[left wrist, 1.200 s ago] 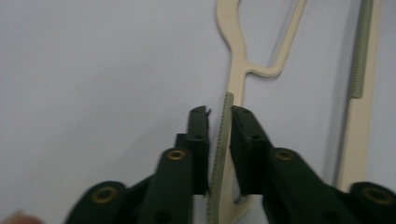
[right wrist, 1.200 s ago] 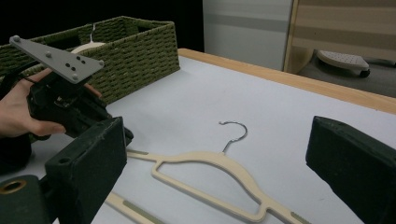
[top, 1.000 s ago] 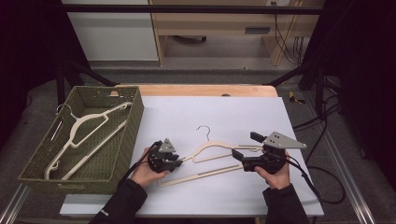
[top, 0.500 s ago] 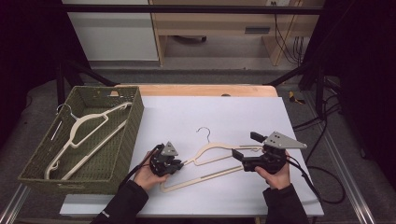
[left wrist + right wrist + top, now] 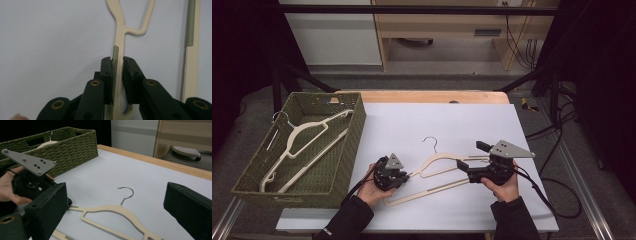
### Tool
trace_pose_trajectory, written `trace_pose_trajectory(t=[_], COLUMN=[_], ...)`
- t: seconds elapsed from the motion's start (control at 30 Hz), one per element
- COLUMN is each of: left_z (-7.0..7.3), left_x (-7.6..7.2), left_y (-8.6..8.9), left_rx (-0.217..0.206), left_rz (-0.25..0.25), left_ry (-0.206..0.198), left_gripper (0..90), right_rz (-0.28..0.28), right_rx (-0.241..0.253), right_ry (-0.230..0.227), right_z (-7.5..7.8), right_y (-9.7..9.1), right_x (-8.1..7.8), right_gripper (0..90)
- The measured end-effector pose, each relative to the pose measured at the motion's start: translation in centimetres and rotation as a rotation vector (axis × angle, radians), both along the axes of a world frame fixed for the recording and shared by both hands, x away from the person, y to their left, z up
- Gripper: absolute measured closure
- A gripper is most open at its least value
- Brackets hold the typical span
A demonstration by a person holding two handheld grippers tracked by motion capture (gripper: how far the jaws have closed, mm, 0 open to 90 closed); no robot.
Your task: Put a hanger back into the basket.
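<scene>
Left gripper view: hanger (image 5: 119, 40) flat on table (image 5: 50, 37), arm end clamped by left gripper (image 5: 117, 75) | right gripper (image 5: 120, 220) gaping astride | light, stiff, slick plastic; hold arm ends

We see the hanger (image 5: 439, 172) flat on the tabletop (image 5: 452, 120), the basket (image 5: 339, 150) to its left holding another hanger (image 5: 304, 145).

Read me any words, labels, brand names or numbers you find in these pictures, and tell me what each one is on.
None: no readable text.
Cream hanger on the table: plain, no brand mark.
Green woven basket: no tag.
Grey plate on the right gripper: holes, no print.
Left gripper, shut on the hanger's arm: unmarked black jaws.
</scene>
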State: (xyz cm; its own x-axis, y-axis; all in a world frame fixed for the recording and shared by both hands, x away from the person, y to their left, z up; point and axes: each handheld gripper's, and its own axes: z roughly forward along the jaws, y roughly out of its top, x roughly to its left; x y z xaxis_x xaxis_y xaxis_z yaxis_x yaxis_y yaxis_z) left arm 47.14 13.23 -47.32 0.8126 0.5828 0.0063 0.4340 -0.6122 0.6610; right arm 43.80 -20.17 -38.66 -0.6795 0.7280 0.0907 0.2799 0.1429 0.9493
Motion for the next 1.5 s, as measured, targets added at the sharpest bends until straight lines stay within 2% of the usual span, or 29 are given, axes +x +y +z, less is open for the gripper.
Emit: trace_pose_trajectory(t=[0.13,0.17,0.27,0.33,0.53,0.73,0.87,1.03,1.07,1.2,1.27,1.37,1.5], left_z=[0.0,0.1,0.1,0.2,1.9,3.3,3.7,4.0,4.2,4.5,4.6,4.6,4.7], left_x=[0.0,-0.1,-0.3,-0.3,-1.0,-2.0,-2.5,-2.8,-2.9,-3.2,-3.3,-3.3,-3.4], left_y=[0.0,-0.1,-0.3,-0.4,0.1,-0.1,-0.2,-0.3,-0.3,-0.3,-0.4,-0.4,-0.4], left_rx=[0.0,0.015,0.022,0.029,-0.004,-0.004,-0.002,0.0,0.004,-0.003,-0.001,0.001,0.001], left_rz=[0.001,-0.005,-0.002,0.0,0.029,0.031,0.027,0.029,0.03,0.033,0.034,0.034,0.034], left_ry=[-0.001,-0.014,-0.023,-0.03,-0.053,-0.091,-0.105,-0.121,-0.123,-0.135,-0.139,-0.137,-0.137], left_gripper=[78.7,78.8,79.1,79.4,79.5,79.5,79.6,79.6,79.6,79.6,79.6,79.6,79.6], right_rz=[0.006,0.004,0.013,0.018,0.012,-0.004,-0.034,-0.047,-0.054,-0.068,-0.071,-0.068,-0.079], right_rx=[-0.008,-0.009,-0.021,-0.029,-0.054,-0.091,-0.09,-0.122,-0.13,-0.149,-0.14,-0.168,-0.206], right_ry=[0.008,0.015,0.018,0.039,0.08,0.132,0.171,0.201,0.223,0.244,0.263,0.262,0.288], right_z=[-0.3,-0.4,-0.6,-1.0,-2.2,-3.4,-4.2,-5.0,-5.3,-5.6,-5.5,-5.7,-6.2], right_y=[0.3,0.5,0.8,1.4,2.8,4.8,5.8,6.6,7.1,7.7,8.3,8.9,10.0], right_x=[0.4,0.5,0.7,1.2,2.9,5.1,6.6,8.1,8.9,9.8,10.2,10.9,11.5], right_gripper=[6.3,6.3,6.3,6.5,8.3,10.6,14.3,18.9,22.6,27.4,30.5,33.4,39.0])
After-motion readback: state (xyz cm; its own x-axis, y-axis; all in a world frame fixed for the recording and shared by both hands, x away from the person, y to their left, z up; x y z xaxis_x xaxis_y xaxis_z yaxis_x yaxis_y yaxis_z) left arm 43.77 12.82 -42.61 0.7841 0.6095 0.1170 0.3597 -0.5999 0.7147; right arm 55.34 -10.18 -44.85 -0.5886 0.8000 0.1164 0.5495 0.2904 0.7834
